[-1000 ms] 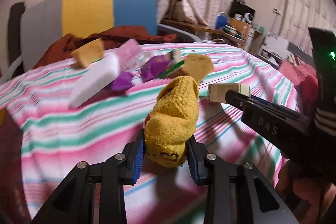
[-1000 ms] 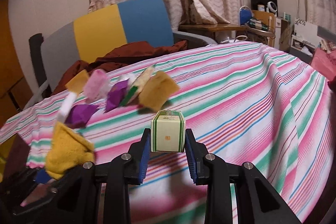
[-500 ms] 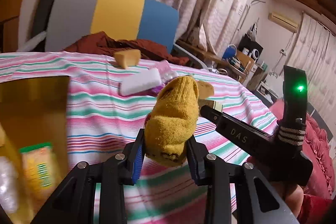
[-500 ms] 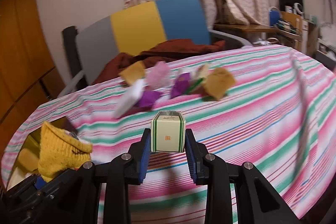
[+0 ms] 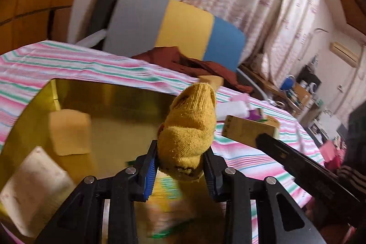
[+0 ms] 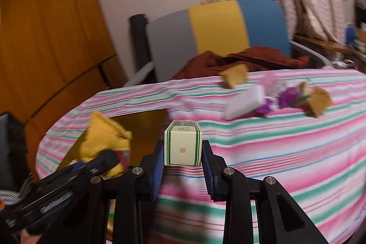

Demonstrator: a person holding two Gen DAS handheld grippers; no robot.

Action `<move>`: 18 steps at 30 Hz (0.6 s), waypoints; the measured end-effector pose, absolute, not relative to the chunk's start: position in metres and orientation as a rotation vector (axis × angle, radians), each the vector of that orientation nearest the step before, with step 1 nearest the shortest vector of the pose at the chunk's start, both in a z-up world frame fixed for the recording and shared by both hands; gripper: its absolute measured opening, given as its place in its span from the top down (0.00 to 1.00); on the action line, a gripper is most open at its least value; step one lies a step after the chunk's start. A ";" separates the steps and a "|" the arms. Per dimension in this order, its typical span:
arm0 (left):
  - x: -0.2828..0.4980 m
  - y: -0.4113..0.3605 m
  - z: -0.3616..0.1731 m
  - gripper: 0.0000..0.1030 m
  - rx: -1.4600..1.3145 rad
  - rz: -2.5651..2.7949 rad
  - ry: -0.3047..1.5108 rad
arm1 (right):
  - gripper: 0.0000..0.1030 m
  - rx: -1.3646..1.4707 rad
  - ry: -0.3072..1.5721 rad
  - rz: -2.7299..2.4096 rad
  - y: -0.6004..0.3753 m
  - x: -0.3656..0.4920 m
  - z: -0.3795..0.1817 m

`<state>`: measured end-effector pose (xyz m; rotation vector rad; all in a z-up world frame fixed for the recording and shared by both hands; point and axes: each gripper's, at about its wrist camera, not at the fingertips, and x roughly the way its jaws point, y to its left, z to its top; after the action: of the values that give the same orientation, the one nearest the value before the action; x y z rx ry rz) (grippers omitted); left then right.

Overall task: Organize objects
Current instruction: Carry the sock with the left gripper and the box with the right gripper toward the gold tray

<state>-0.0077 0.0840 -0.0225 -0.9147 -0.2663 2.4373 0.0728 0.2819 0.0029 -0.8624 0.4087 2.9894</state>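
gold box [image 5: 128,95] sits open on the striped cloth [image 5: 68,65], sponges inside. left gripper [image 5: 180,166] pinches yellow sock [image 5: 192,129] over it; right gripper [image 6: 183,166] clamps small carton [image 6: 183,143] alongside. risk: grippers collide, limp sock snags the rim.

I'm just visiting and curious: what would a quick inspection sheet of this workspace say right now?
Surface: pink, green and white striped tablecloth.
Job's things: yellow knitted sock; small cream box with green stripes; open gold box holding sponge-like blocks.
Clutter: purple wrappers, white block, tan sponges in a loose pile.
Grippers: left tool shut on the sock; right tool shut on the cream box.
Cables: nothing seen.
Surroundings: grey, yellow and blue chair, curtains.
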 end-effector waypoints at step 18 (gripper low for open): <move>-0.033 0.038 -0.034 0.47 -1.031 2.586 -0.306 | 0.47 -1.001 0.296 3.061 0.224 0.059 -0.011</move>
<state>-0.0328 0.0385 -0.0341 -1.0314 -0.3064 2.5864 0.0588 0.2245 -0.0108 -1.0008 0.2958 3.0612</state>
